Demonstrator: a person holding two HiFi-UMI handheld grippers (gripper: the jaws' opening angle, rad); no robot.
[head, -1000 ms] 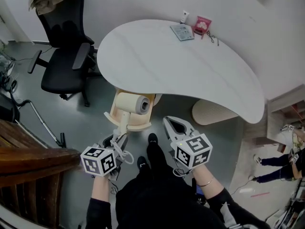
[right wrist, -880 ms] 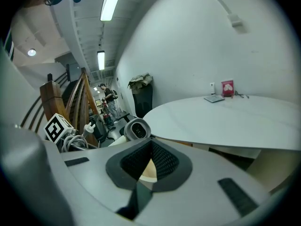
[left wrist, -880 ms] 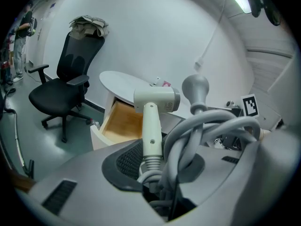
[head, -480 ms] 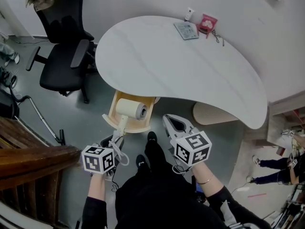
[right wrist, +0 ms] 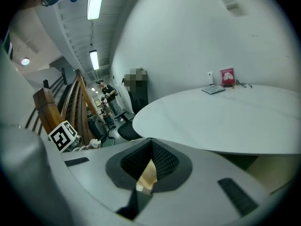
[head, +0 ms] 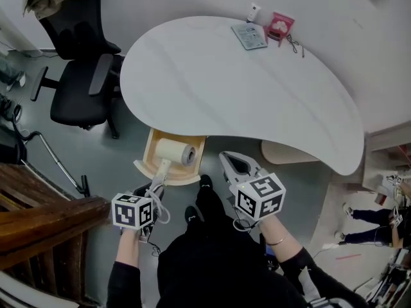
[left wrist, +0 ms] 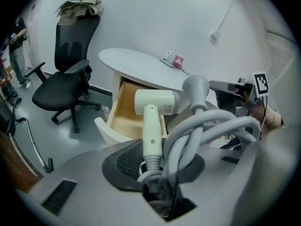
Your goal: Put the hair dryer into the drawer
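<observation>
The drawer (head: 149,161) stands pulled out from under the table's (head: 231,88) near edge, toward the person, with pale wood inside and a white front.

The left gripper (head: 154,190) is below the table's near edge, just in front of the drawer. Its claw pinches the foot of the hair dryer's (head: 173,153) handle, together with loops of the grey cord (left wrist: 207,126). In the left gripper view the handle rises from between the pads of that gripper (left wrist: 155,160), and the plug (left wrist: 195,86) sticks up from the cord bundle beside it.

The dryer's cream barrel lies crosswise over the open drawer, just out from the table's edge. Its round end faces the side where the right gripper (head: 230,159) is. The handle slopes back over the drawer's front to the claw. Whether the barrel touches the drawer's floor I cannot tell.

The right gripper is also off the table's near edge, beside the drawer and apart from it. In its own view the claw (right wrist: 149,149) is pressed together at the tips, with nothing between them.

On the table's far edge, by the wall, lie a booklet (head: 249,36) and a pink box (head: 280,27), just beside each other. A black chair (head: 80,85) stands on the floor off the table's left end. The rest of the tabletop is bare white.
</observation>
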